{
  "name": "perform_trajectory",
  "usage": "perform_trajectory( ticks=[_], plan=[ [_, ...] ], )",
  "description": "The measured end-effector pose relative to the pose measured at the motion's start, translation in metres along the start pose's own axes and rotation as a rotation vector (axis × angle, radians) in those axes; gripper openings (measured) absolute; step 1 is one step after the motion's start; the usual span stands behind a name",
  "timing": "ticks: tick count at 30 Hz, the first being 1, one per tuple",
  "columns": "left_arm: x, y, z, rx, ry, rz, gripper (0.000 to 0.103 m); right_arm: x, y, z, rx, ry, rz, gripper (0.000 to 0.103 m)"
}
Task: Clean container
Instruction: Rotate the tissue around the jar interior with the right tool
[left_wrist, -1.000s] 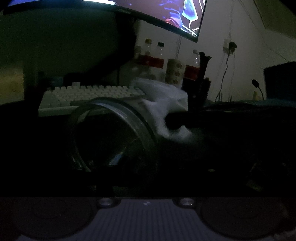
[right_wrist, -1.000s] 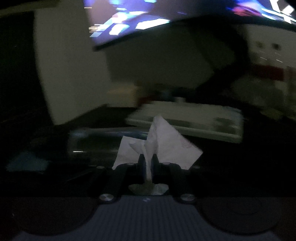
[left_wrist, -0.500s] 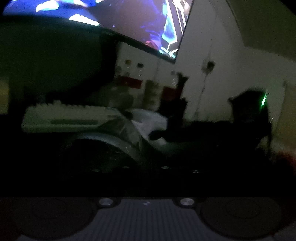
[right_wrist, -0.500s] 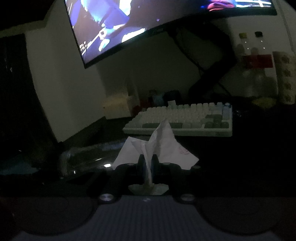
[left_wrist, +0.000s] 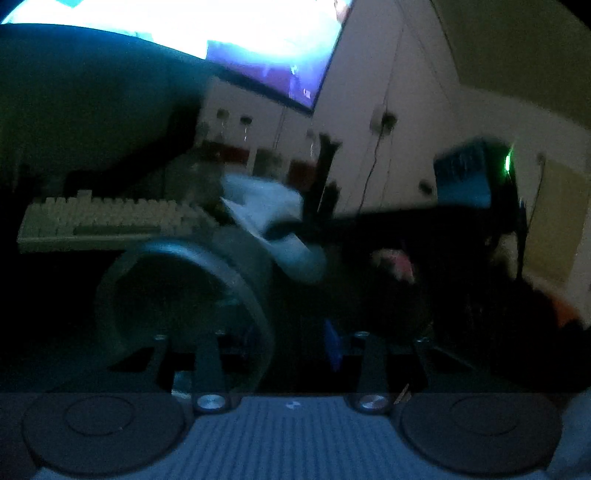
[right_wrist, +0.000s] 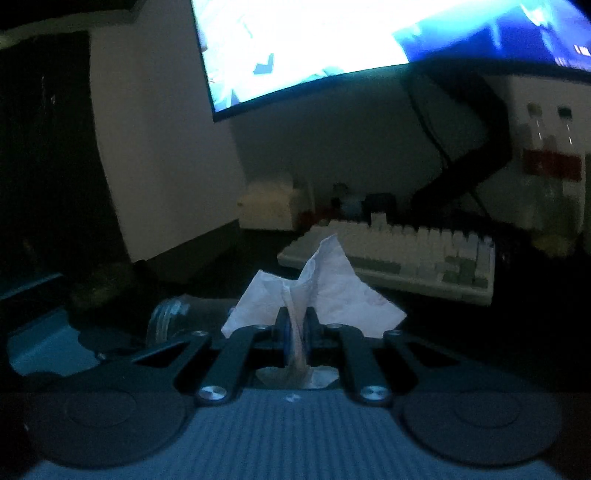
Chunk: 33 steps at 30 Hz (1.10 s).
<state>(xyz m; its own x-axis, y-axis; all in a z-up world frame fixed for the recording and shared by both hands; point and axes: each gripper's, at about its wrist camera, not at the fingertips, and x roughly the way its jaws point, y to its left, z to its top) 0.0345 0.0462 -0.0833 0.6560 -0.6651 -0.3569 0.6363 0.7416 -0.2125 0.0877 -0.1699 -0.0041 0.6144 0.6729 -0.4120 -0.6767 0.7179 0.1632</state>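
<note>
Container (left_wrist: 184, 295) is sitting lower left, left jaws opening around it; right jaws are pinching the tissue (right_wrist: 317, 291).

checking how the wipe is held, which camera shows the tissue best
The right wrist view. The white tissue sits centre frame, fairly sharp, pinched between the shut pads of the right claw. The left wrist view shows it only as a blurred pale patch against the rim of the clear container.

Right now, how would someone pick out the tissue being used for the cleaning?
Start at the big glowing monitor, then drop to the pale keyboard on the dark desk. In front of it, the crumpled white tissue sticks up, the only thing pinched in the right hand-held gripper.
</note>
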Motion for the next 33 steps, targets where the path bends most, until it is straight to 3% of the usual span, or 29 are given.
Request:
perform_trajectory(
  ticks=[4, 7, 9, 14, 16, 22, 25, 29, 33],
  plan=[
    [0.010, 0.005, 0.000, -0.005, 0.064, 0.073, 0.034, 0.001, 0.017, 0.005, -0.023, 0.030, 0.132, 0.011],
    [0.012, 0.015, 0.000, -0.047, 0.070, 0.061, 0.034, 0.001, 0.026, 0.007, -0.066, 0.053, 0.165, 0.010],
    [0.012, 0.016, 0.001, -0.051, 0.076, 0.062, 0.034, 0.002, 0.018, 0.008, -0.062, 0.063, 0.142, 0.010],
    [0.013, 0.014, 0.005, -0.047, 0.096, 0.092, 0.034, 0.006, -0.018, 0.012, 0.024, 0.076, -0.021, 0.010],
    [0.015, 0.015, 0.006, -0.047, 0.097, 0.096, 0.034, 0.006, -0.016, 0.012, 0.047, 0.080, -0.031, 0.010],
    [0.016, 0.016, 0.008, -0.055, 0.101, 0.116, 0.034, 0.000, 0.028, 0.003, -0.076, 0.085, 0.154, 0.011],
    [0.016, 0.019, 0.009, -0.057, 0.105, 0.120, 0.034, 0.005, 0.019, 0.007, -0.073, 0.078, 0.126, 0.008],
    [0.015, 0.023, 0.010, -0.063, 0.105, 0.127, 0.034, 0.016, -0.010, 0.014, -0.038, 0.065, -0.039, 0.011],
    [0.016, 0.030, 0.012, -0.075, 0.102, 0.138, 0.034, 0.020, -0.010, 0.016, -0.002, 0.062, -0.044, 0.011]
  ],
)
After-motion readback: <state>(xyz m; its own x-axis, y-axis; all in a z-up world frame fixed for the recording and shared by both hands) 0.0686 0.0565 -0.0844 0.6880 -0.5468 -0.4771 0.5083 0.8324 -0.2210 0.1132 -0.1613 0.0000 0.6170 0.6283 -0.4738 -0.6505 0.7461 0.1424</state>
